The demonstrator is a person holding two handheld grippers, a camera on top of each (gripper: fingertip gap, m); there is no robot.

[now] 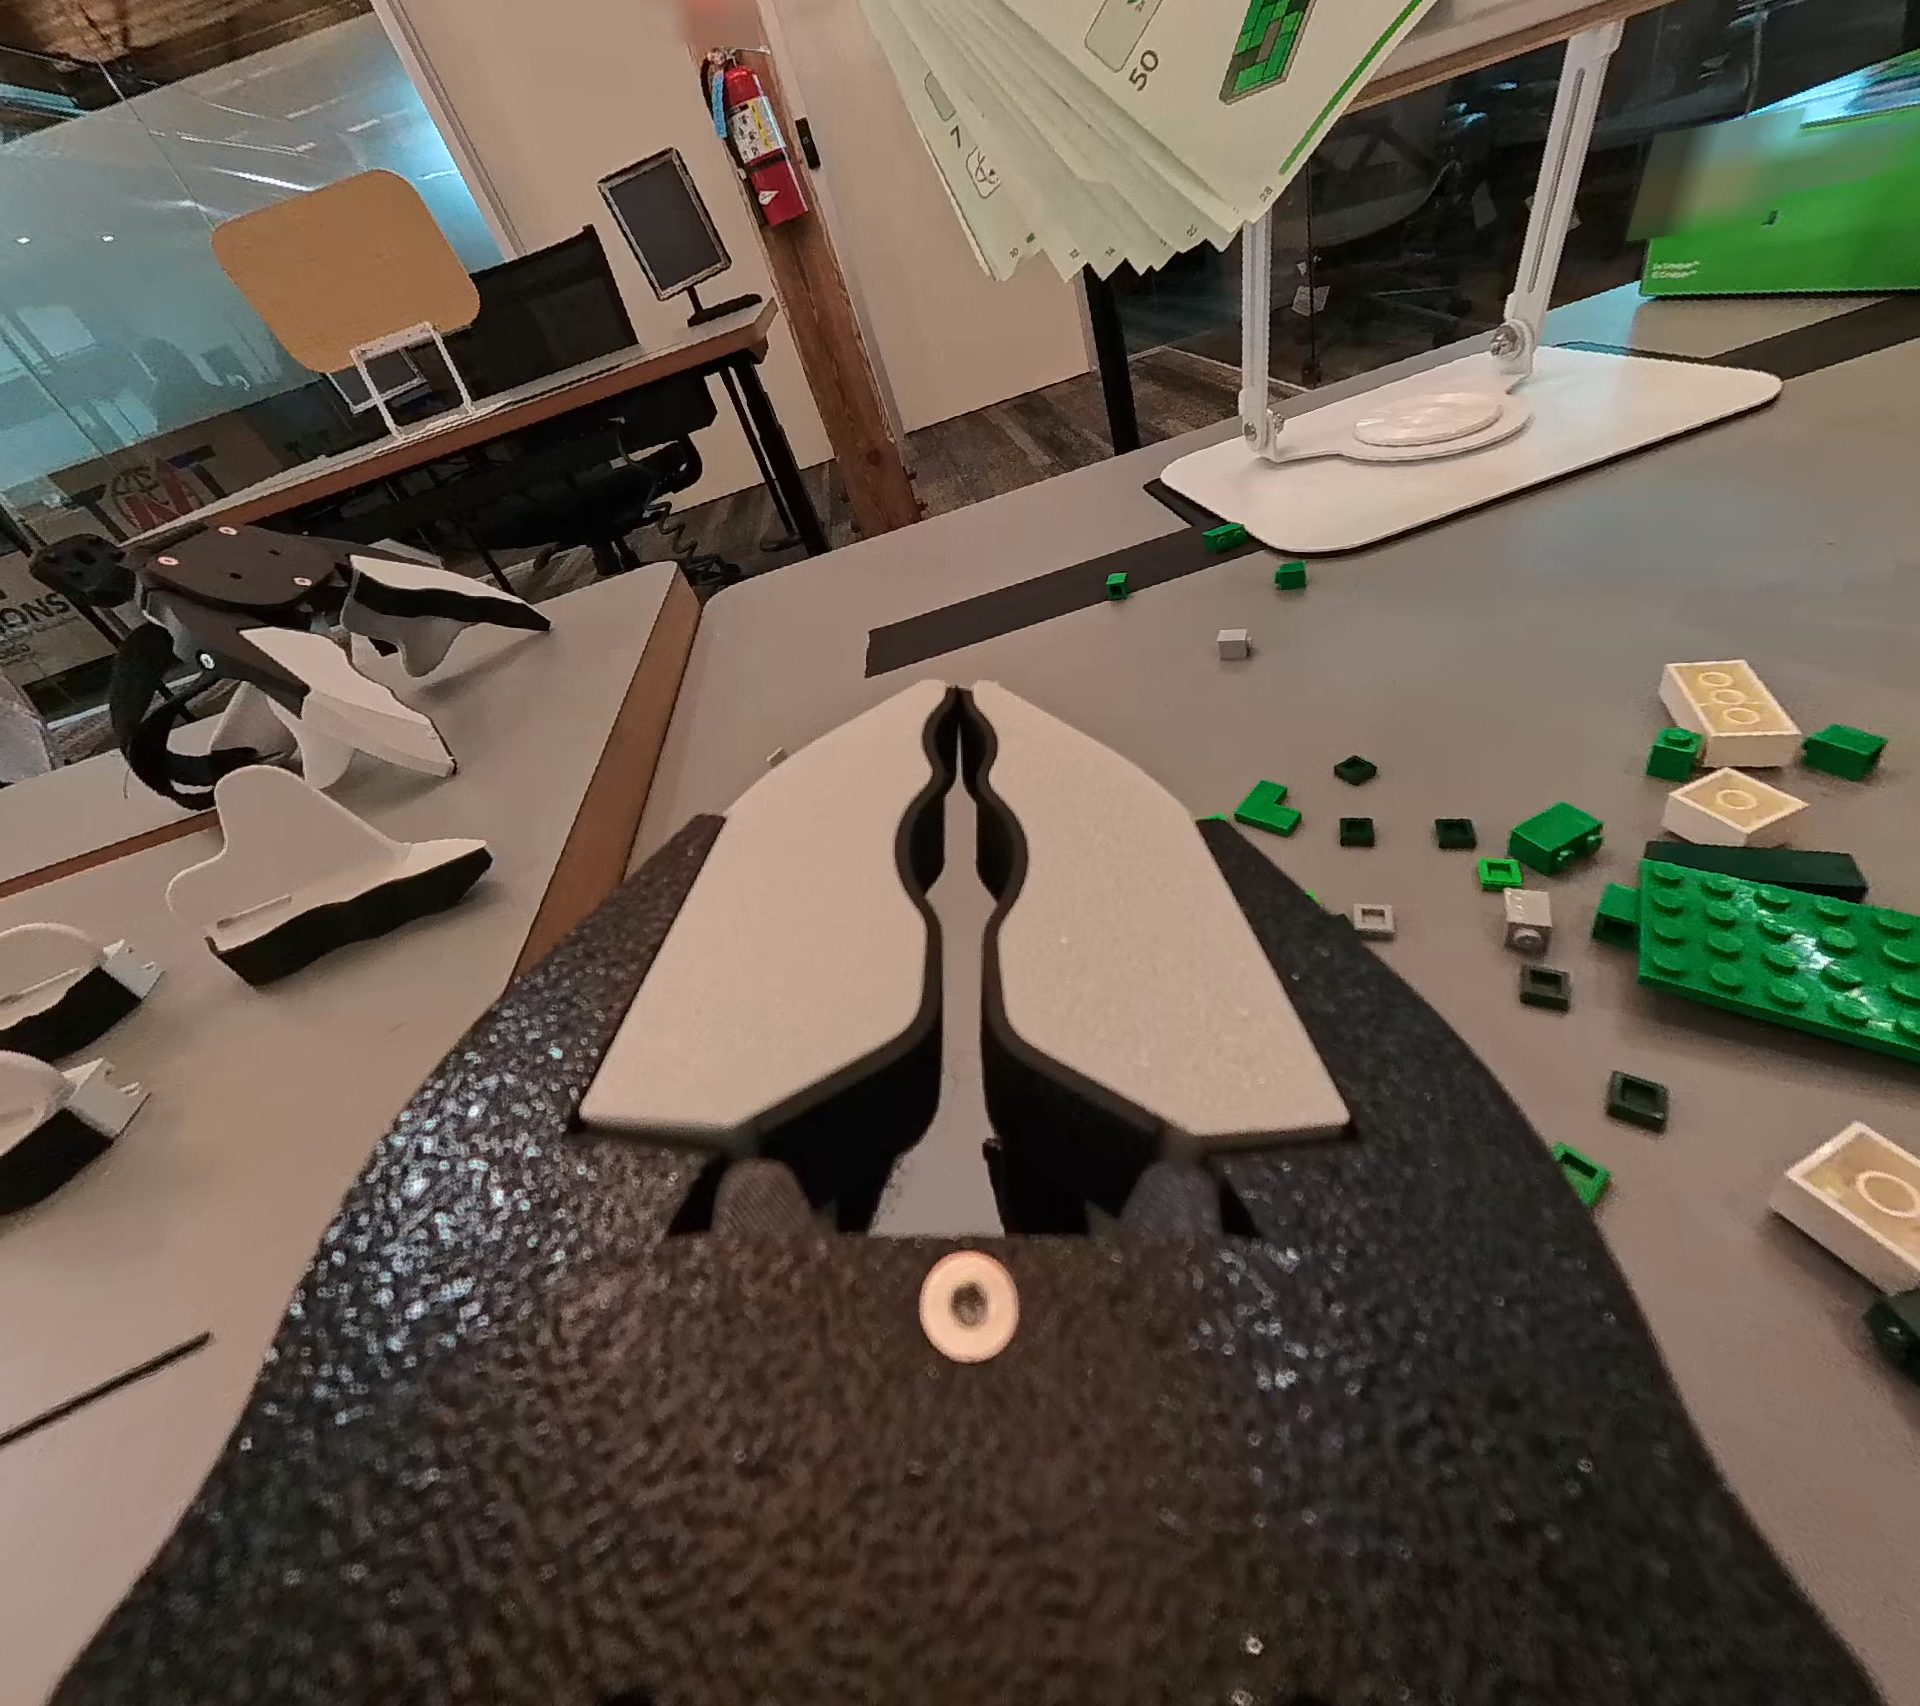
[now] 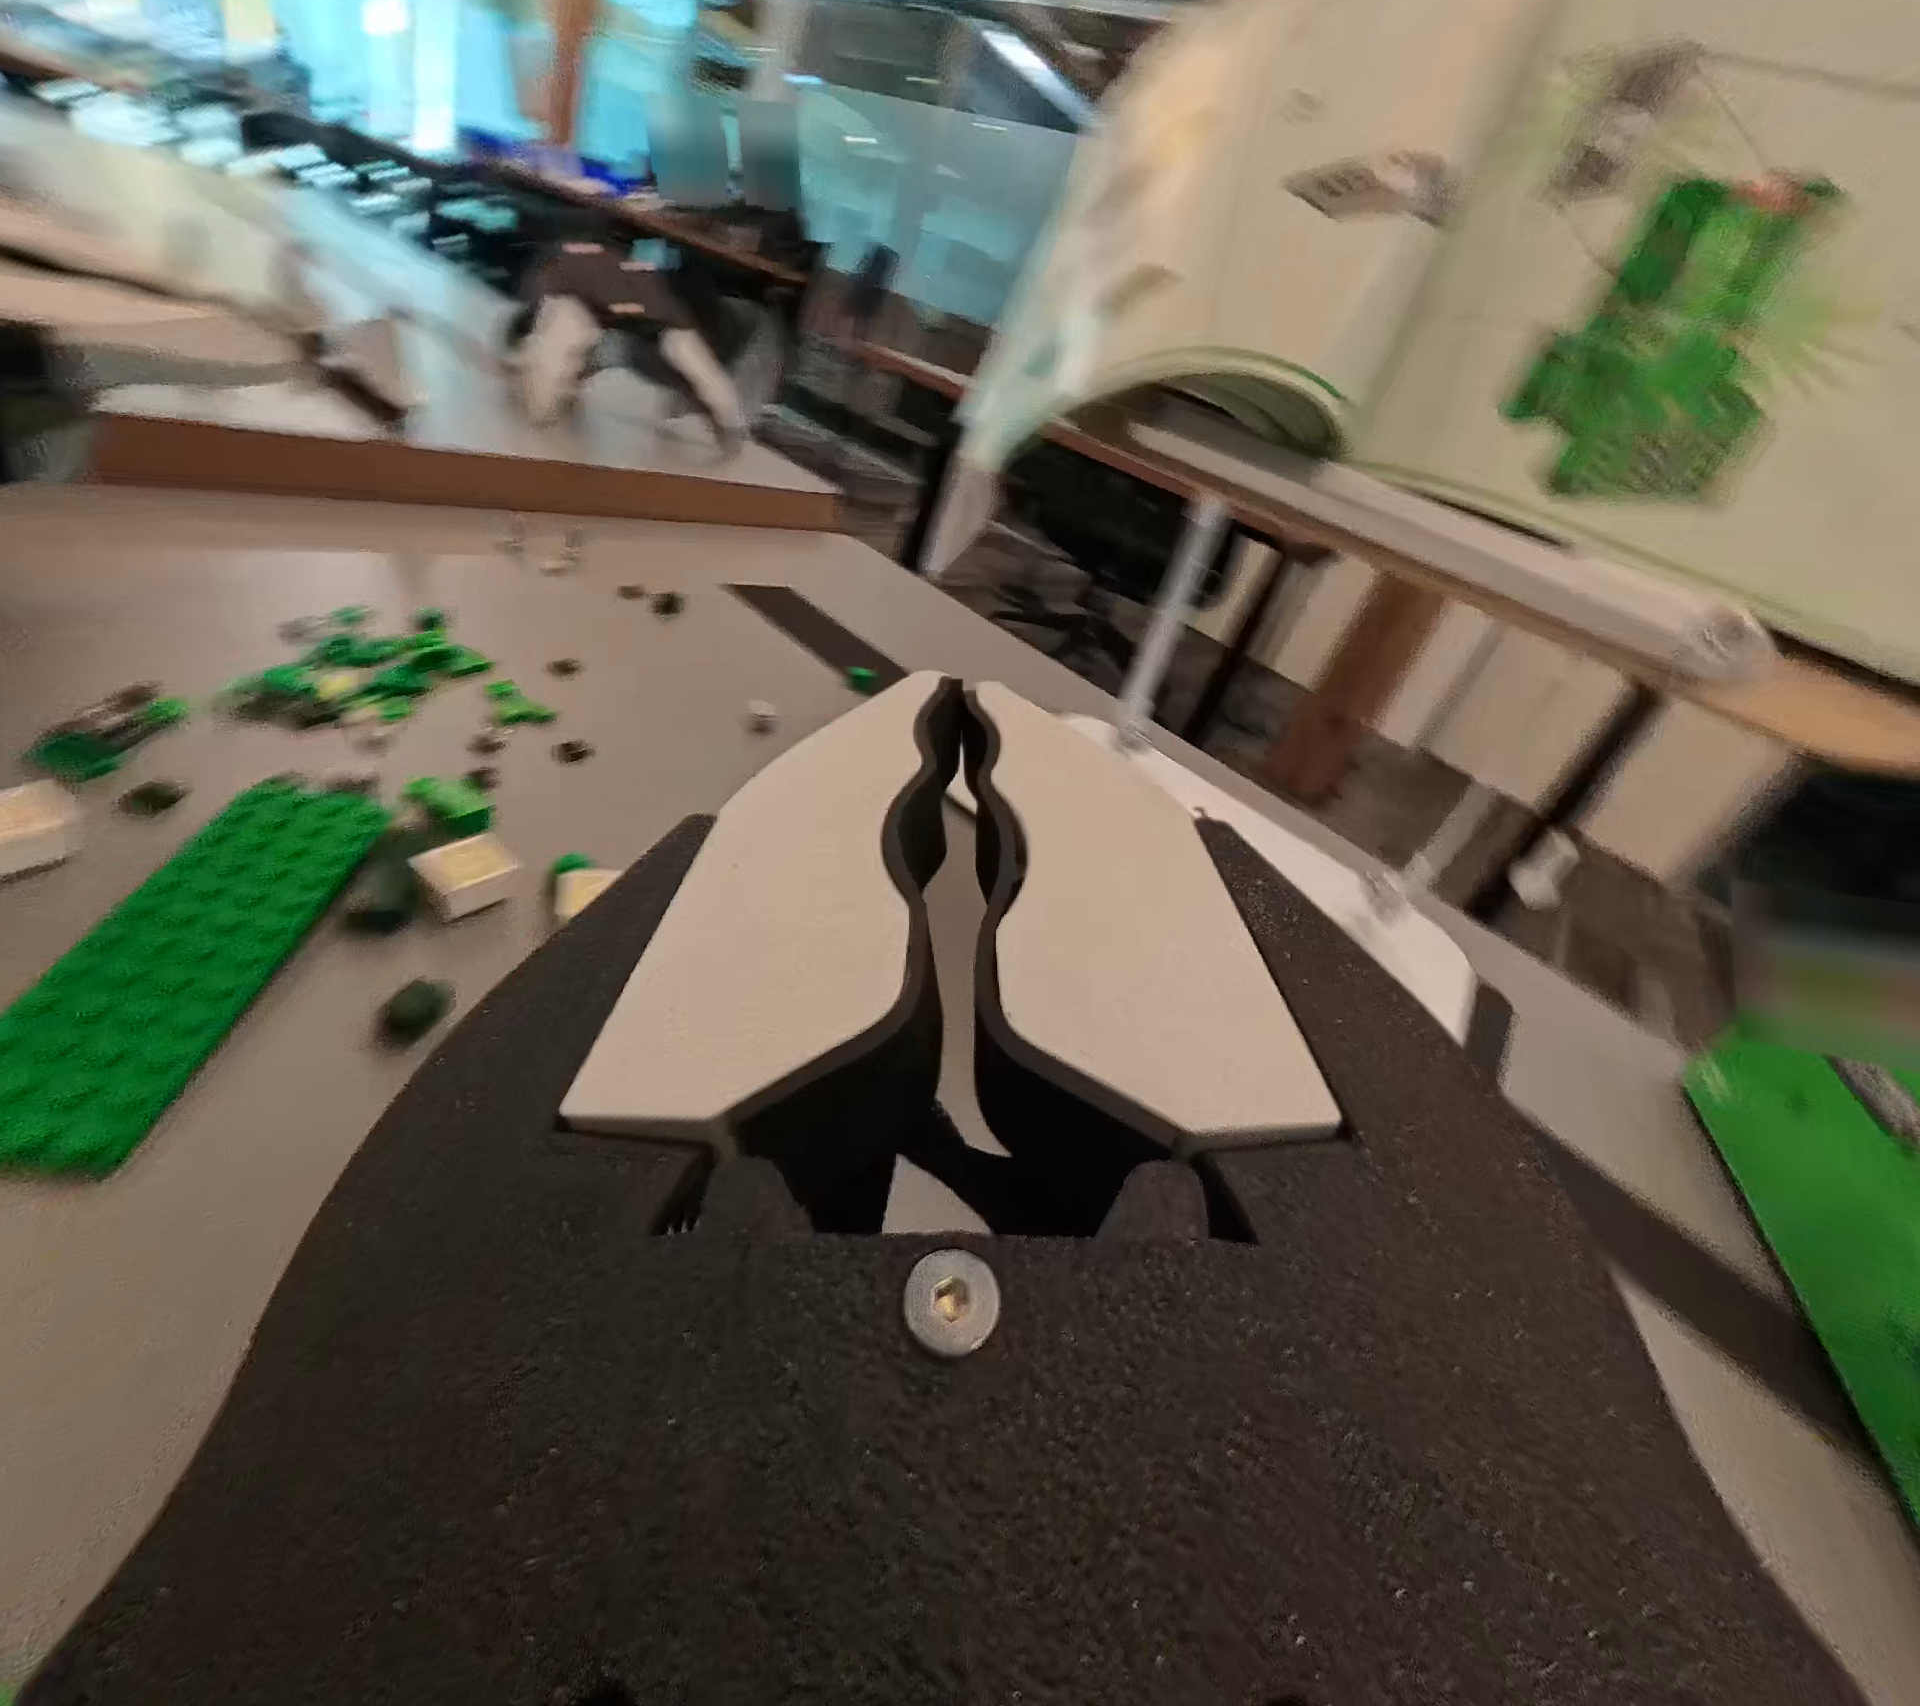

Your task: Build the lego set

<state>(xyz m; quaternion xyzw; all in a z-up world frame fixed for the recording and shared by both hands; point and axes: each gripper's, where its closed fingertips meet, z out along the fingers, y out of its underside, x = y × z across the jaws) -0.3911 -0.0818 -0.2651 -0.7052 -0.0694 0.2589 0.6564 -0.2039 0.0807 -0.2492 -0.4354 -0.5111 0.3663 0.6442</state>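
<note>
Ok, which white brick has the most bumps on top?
The long white brick farthest back, beside two small green bricks. It shows three round bumps; the other white bricks show one.

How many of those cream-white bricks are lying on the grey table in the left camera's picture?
3. One long brick lies farthest back, a shorter one just in front of it, and a third at the right edge, partly cut off. More may lie outside the picture.

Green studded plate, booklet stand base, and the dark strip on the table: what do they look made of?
Green studded plate: glossy moulded plastic, with highlights on the studs. Booklet stand base: smooth matte white, probably painted metal or plastic; its arms look metallic. Dark strip: flat and matte, likely tape on the grey table.
</note>
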